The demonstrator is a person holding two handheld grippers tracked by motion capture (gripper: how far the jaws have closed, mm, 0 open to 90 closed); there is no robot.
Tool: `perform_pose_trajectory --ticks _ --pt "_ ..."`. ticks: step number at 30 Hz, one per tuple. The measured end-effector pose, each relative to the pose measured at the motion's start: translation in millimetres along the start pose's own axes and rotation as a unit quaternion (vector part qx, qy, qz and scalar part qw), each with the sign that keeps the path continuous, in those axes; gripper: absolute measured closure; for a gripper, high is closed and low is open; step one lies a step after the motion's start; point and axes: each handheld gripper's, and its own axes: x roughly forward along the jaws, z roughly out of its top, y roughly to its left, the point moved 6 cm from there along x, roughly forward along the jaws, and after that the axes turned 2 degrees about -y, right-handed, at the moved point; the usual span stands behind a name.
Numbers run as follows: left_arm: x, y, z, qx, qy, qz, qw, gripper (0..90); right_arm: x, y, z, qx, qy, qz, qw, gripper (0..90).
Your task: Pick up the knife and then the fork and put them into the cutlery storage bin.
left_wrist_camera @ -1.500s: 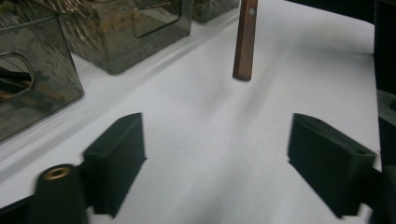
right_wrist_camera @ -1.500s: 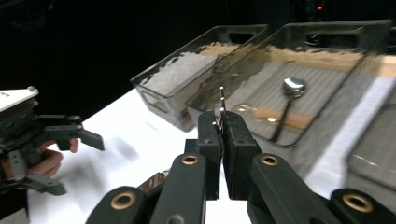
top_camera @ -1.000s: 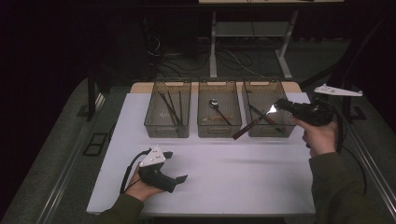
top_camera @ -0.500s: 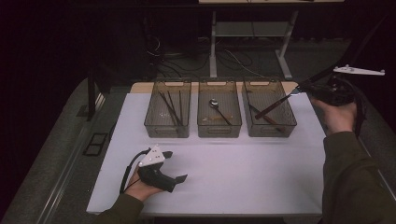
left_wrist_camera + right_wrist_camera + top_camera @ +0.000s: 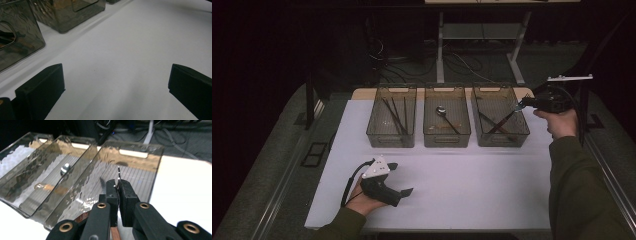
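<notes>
My right gripper [image 5: 522,104] hovers at the right rim of the right bin [image 5: 504,139], shut on a piece of cutlery with a brown handle [image 5: 501,123] that slants down over the bin. In the right gripper view the jaws [image 5: 118,185] pinch its thin metal end [image 5: 119,172] and the brown handle [image 5: 115,234] runs out below them, above the right bin [image 5: 140,153]. Another utensil [image 5: 483,118] lies in that bin. My left gripper [image 5: 401,178] rests on the white table [image 5: 472,185] at the front left, open and empty [image 5: 116,85].
The left bin [image 5: 391,136] holds dark chopsticks [image 5: 394,112]. A spoon [image 5: 441,110] lies in the middle bin [image 5: 447,138], also seen as the spoon [image 5: 65,168] in the right gripper view. A desk frame and cables stand behind the table.
My right gripper has carried the cutlery rightward and farther back, from over the front of the right bin to its right rim. The left gripper has stayed put.
</notes>
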Motion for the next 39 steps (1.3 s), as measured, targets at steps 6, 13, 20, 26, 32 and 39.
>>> perform_pose_trajectory --ticks 6,13,20,26,32,39 --pt "-0.6 0.3 -0.2 -0.002 0.001 -0.001 1.0000 0.0 25.3 -8.8 -6.8 0.021 0.027 0.024 0.9991 86.1" --pt "2.3 1.2 -0.2 -0.007 0.000 -0.005 1.0000 0.0 61.1 -33.7 -5.2 0.012 0.042 -0.027 0.9987 79.7" --pt "1.7 0.2 1.2 -0.004 -0.003 -0.007 1.0000 0.0 74.3 -32.2 6.5 -0.005 0.027 -0.068 0.9973 53.6" --pt "1.7 -0.4 2.2 -0.002 -0.002 -0.007 1.0000 0.0 56.4 -27.7 11.5 0.005 -0.006 -0.080 0.9968 32.7" --pt "2.8 0.6 1.9 -0.001 0.000 -0.001 1.0000 0.0 40.5 -13.6 6.3 -0.004 -0.030 -0.046 0.9985 29.3" --pt "1.9 1.2 0.8 0.002 0.003 0.000 1.0000 0.0 25.1 8.4 -12.4 -0.032 -0.043 -0.027 0.9982 25.0"
